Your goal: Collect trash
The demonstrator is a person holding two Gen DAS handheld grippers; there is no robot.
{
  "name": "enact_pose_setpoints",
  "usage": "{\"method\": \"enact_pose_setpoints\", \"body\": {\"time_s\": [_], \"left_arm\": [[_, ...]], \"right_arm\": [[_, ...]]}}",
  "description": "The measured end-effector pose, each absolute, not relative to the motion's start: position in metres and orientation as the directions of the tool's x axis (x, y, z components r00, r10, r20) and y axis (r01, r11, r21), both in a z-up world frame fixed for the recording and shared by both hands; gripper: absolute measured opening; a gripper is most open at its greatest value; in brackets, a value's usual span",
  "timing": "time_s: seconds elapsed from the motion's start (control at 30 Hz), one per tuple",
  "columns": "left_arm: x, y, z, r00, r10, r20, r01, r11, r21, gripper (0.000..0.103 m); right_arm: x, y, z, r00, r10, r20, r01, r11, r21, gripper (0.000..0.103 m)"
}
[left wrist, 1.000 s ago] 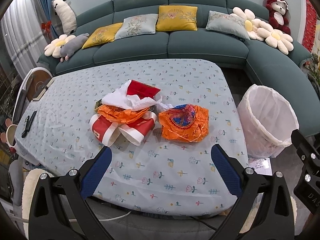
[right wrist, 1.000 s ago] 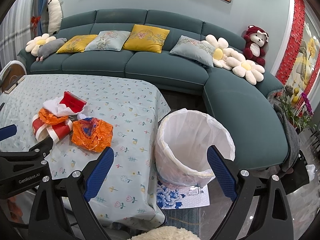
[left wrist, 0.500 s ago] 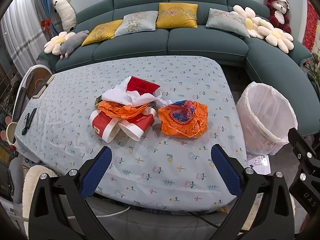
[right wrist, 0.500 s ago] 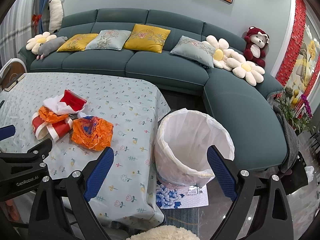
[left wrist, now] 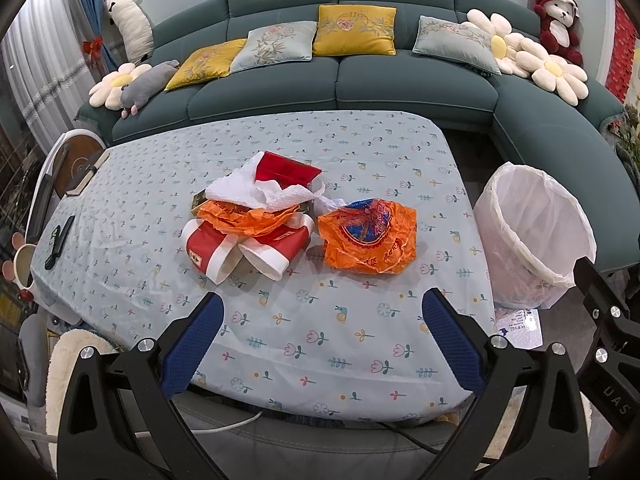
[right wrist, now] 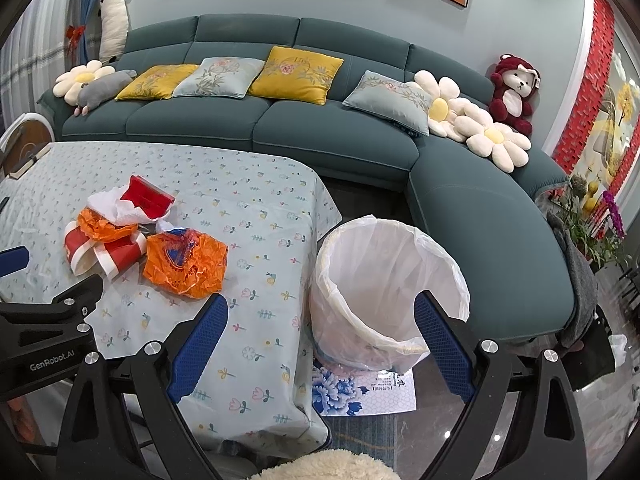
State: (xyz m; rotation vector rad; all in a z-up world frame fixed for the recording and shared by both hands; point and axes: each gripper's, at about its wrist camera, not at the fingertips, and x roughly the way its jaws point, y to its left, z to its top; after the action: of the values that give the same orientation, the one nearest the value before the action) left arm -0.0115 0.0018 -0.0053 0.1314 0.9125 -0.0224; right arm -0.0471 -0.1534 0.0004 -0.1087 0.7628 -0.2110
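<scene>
1. Both claws stand wide open and hold nothing: the left gripper hangs over the near edge of the table, and the right gripper hangs beside the table's corner with the bin framed between its blue pads
2. Judged from this, the task is at its opening step, the approach, since no trash has been lifted and the bin looks empty
3. Ahead of the left claw and slightly right lies the orange plastic bag, thin, crinkled and glossy, with a blue and red print
4. Ahead and slightly left sits the heap: two red-and-white paper cups on their sides, a second orange bag draped over them, dimpled white paper towel, and a flat red box on top
5. Directly before the right claw stands the round trash bin, lined with a loose translucent white bag
6. Next move, as I judge it, calls for reaching forward and pinching a raised fold of the near bag, as flimsy film slips easily
</scene>
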Motion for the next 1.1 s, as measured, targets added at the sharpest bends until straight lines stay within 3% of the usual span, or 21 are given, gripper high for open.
{"method": "enact_pose_setpoints", "body": {"time_s": [1.1], "left_arm": [[-0.0154,0.0032,-0.0053,0.612,0.039,-0.790,0.078,0.991,0.109,0.095]], "right_arm": [[-0.0501,-0.1557,-0.0011,0.701,-0.228,-0.675,0.151,0.973,-0.172,0.090]]}}
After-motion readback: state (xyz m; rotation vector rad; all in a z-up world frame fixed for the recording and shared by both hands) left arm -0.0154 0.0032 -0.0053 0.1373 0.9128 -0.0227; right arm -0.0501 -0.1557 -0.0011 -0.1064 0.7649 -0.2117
